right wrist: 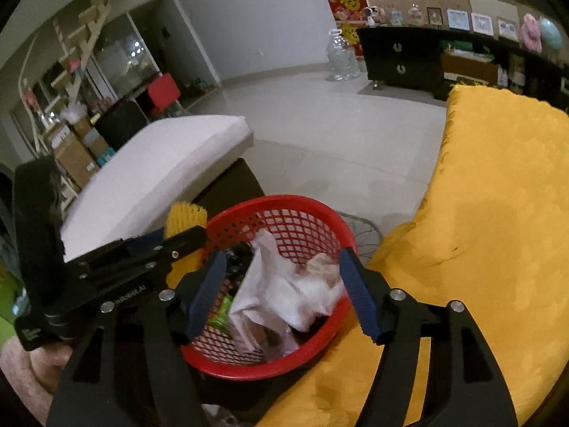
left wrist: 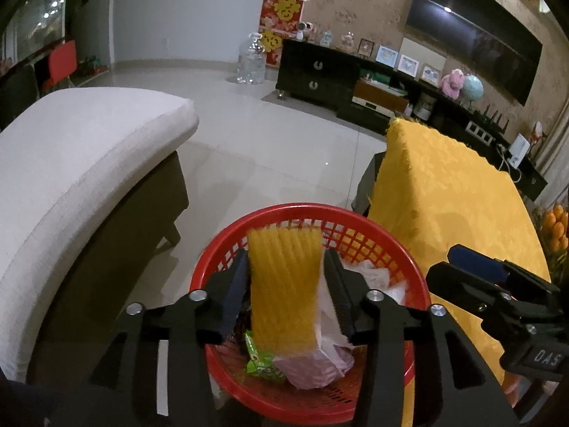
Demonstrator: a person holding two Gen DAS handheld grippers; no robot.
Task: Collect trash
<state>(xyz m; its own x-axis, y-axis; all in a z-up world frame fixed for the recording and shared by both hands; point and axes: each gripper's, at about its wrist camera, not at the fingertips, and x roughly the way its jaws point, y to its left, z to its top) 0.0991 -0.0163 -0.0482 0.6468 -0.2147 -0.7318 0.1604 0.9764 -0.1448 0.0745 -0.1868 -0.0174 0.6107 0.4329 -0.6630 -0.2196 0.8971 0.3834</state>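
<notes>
Your left hand-held gripper [left wrist: 286, 284] hangs over the red basket [left wrist: 419, 284] with a yellow foam net sleeve [left wrist: 281, 284] standing upright between its fingers; the jaws are parted and the sleeve fills most of the gap, though you cannot tell whether the pads actually press on it. Your right hand-held gripper [right wrist: 281, 291] sits spread wide above the same basket, its blue pads [right wrist: 359, 295] apart from the crumpled white plastic wrap [right wrist: 295, 295] lying between them in the basket, so nothing is pinched there.

Down in the basket, the sleeve's lower end rests among the trash: a green snack wrapper [left wrist: 258, 359] lies at its foot, a pinkish clear bag [left wrist: 309, 366] just beside it, and some dark scraps sit further back on the left side, seen from the right wrist. The basket stands at the edge of the bench, which is draped with a yellow cloth [left wrist: 444, 195].

Beyond the basket, a white cushioned seat [left wrist: 81, 163] stands to your left across a bare tiled floor [left wrist: 249, 121]. Further off, a large clear water bottle [left wrist: 250, 60] stands on the floor near a dark low cabinet [left wrist: 316, 74] lined with small framed pictures, below a wall-mounted screen [left wrist: 473, 35]
</notes>
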